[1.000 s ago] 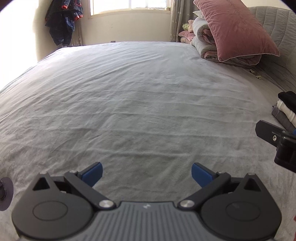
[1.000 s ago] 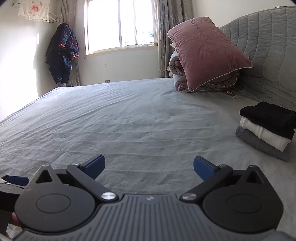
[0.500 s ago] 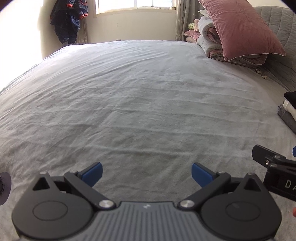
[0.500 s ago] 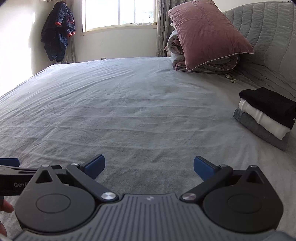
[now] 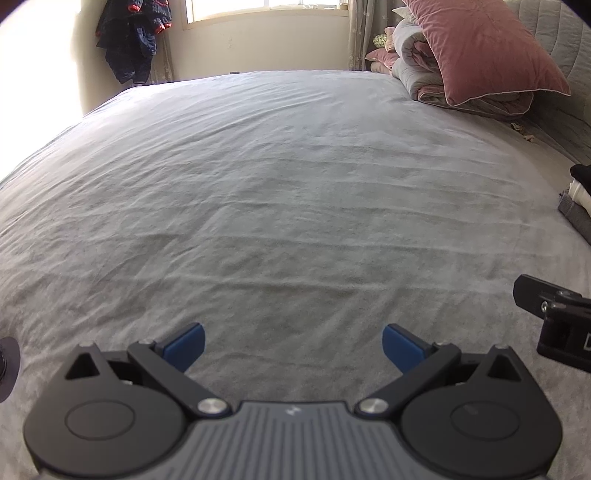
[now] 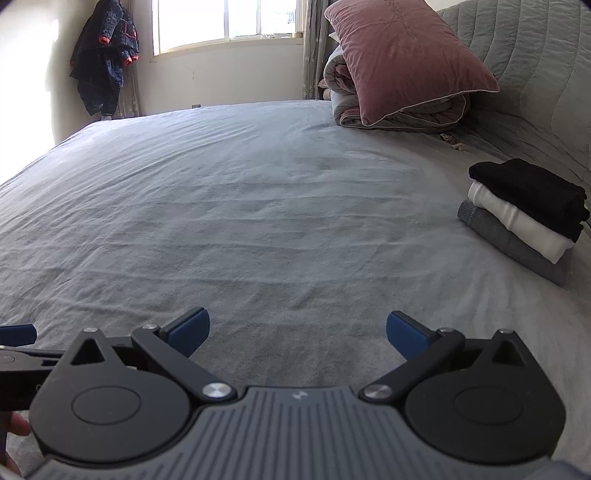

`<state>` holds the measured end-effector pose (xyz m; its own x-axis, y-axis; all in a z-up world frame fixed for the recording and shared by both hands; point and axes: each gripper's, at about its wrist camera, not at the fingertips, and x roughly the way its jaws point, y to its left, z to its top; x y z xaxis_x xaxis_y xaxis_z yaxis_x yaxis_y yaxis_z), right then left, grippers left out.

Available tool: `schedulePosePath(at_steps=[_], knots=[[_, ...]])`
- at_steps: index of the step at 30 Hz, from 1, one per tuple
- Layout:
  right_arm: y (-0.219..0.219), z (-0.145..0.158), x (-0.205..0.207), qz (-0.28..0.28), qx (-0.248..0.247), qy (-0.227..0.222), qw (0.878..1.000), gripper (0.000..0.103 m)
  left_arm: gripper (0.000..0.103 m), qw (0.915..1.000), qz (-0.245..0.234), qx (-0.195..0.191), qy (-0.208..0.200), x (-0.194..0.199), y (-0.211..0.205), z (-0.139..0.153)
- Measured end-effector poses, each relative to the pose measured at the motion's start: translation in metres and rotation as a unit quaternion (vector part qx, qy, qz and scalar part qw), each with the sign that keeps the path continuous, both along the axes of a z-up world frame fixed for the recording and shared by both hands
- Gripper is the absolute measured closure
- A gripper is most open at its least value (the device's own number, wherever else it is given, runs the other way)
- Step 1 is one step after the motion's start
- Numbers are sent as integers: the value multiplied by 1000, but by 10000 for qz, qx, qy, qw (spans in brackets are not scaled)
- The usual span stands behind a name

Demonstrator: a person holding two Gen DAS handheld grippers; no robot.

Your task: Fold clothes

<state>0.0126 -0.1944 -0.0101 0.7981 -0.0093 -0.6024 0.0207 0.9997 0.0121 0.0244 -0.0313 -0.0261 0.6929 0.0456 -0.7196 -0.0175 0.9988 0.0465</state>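
A stack of folded clothes (image 6: 524,214), black on white on grey, lies on the grey bed (image 6: 258,206) at the right, near the headboard. Only its edge shows in the left wrist view, as folded clothes (image 5: 578,206) at the right border. My left gripper (image 5: 291,345) is open over bare sheet, nothing between its blue pads. My right gripper (image 6: 297,332) is open too, also above bare sheet and well to the left of the stack. Each gripper shows at the edge of the other's view: the right gripper's body (image 5: 554,317) and the left gripper's finger (image 6: 16,334).
A pink pillow (image 6: 402,59) rests on a rolled duvet (image 6: 406,114) at the head of the bed, against the quilted grey headboard (image 6: 535,74). A dark jacket (image 6: 103,55) hangs on the far wall beside the window (image 6: 225,22). A small item (image 6: 452,140) lies near the duvet.
Both grippers stayed open. The two views shifted a little over the bed, and the right gripper sits lower at the edge of the left wrist view than a second ago.
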Motion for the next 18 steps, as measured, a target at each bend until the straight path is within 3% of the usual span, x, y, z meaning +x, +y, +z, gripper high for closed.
schedulePosePath(at_steps=[18], knots=[[1,-2,-2,51,-84,92,9999,0,1,10000,43,-1,29,-2,-3,-3]])
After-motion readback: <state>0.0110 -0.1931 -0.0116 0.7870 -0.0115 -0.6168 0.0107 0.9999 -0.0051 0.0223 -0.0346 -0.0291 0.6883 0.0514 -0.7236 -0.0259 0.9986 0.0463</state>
